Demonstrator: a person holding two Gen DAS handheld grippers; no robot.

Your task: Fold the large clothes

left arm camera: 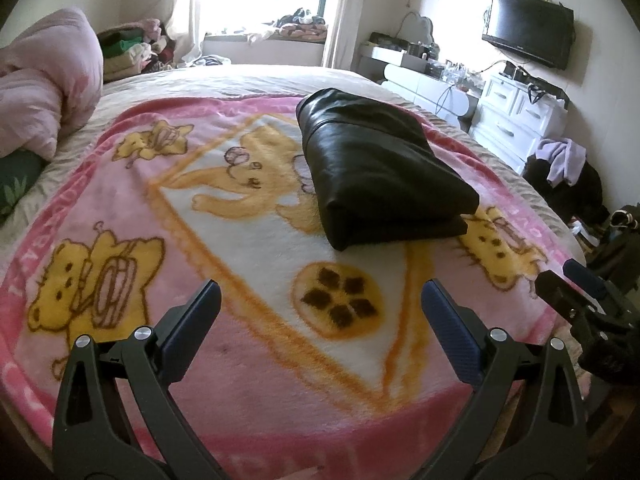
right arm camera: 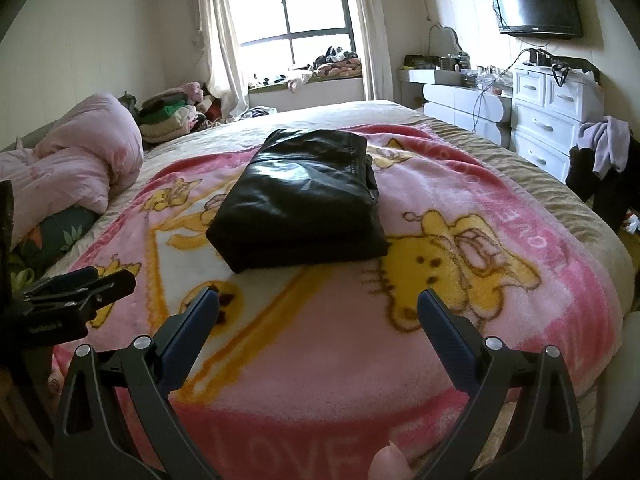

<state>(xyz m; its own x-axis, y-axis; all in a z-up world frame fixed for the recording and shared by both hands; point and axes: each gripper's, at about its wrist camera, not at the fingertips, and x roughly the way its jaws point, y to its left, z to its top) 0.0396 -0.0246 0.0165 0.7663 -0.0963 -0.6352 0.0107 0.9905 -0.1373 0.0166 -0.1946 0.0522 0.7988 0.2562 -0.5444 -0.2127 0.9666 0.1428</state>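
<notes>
A black leather garment (left arm camera: 376, 168) lies folded into a thick rectangle on the pink cartoon blanket (left arm camera: 248, 380); it also shows in the right wrist view (right arm camera: 300, 200). My left gripper (left arm camera: 320, 292) is open and empty, held above the blanket short of the garment. My right gripper (right arm camera: 318, 300) is open and empty too, just short of the garment's near edge. The right gripper shows at the right edge of the left wrist view (left arm camera: 568, 280), and the left gripper shows at the left edge of the right wrist view (right arm camera: 80, 280).
A crumpled pink duvet (right arm camera: 68, 160) lies at the bed's left side. Piled clothes (right arm camera: 172, 116) sit beyond it. A white dresser (right arm camera: 556, 120) and a wall TV (right arm camera: 536, 0) stand on the right. Clothes hang on a dark chair (right arm camera: 604, 160).
</notes>
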